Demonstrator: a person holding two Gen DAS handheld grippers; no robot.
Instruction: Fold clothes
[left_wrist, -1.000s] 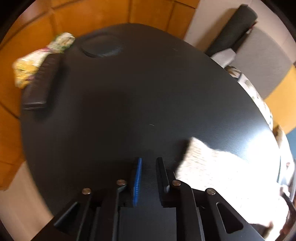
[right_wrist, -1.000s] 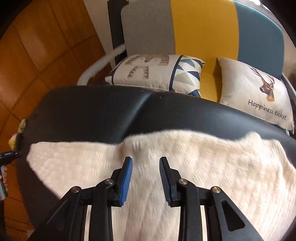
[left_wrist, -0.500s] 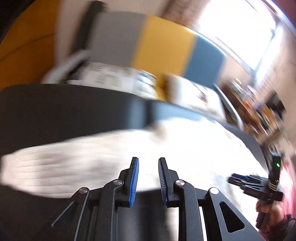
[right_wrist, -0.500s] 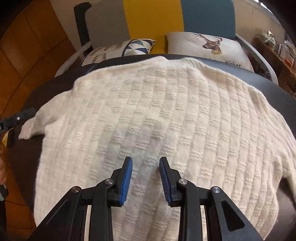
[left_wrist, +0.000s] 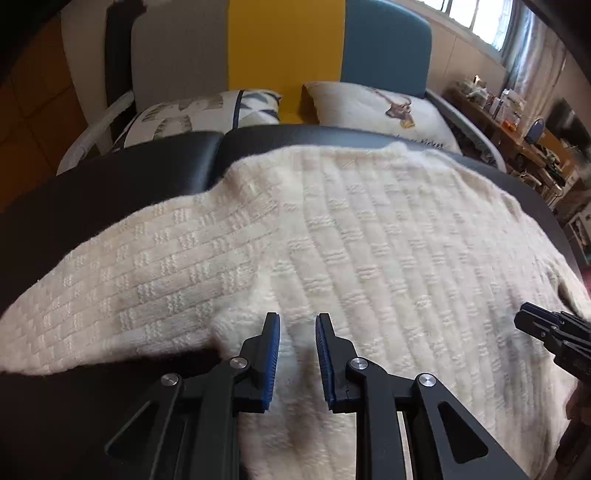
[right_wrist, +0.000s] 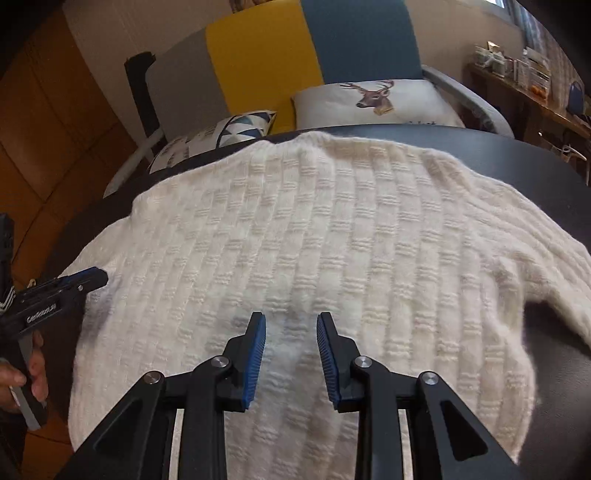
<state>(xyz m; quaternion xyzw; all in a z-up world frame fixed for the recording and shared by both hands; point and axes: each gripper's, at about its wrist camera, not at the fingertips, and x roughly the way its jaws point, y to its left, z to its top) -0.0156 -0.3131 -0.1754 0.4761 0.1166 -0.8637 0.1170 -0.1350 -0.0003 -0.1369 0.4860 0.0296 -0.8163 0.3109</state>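
Cream sweater (left_wrist: 369, 240) spread flat on my black tabletop (left_wrist: 110, 184).
Both my left tongs (left_wrist: 297, 325) and right tongs (right_wrist: 290, 325) hang slightly parted over it, empty; deer cushion (right_wrist: 373, 101) and sofa (right_wrist: 295, 48) behind.

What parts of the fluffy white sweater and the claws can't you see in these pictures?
- Sweater hem: both views, hidden under the claws' black arms and cut by the bottom edge.
- Sweater's right sleeve end: right wrist view, cut off at the right edge.
- Right claw: left wrist view, its tips run off the edge.
- Left claw: right wrist view, gap too small to judge.
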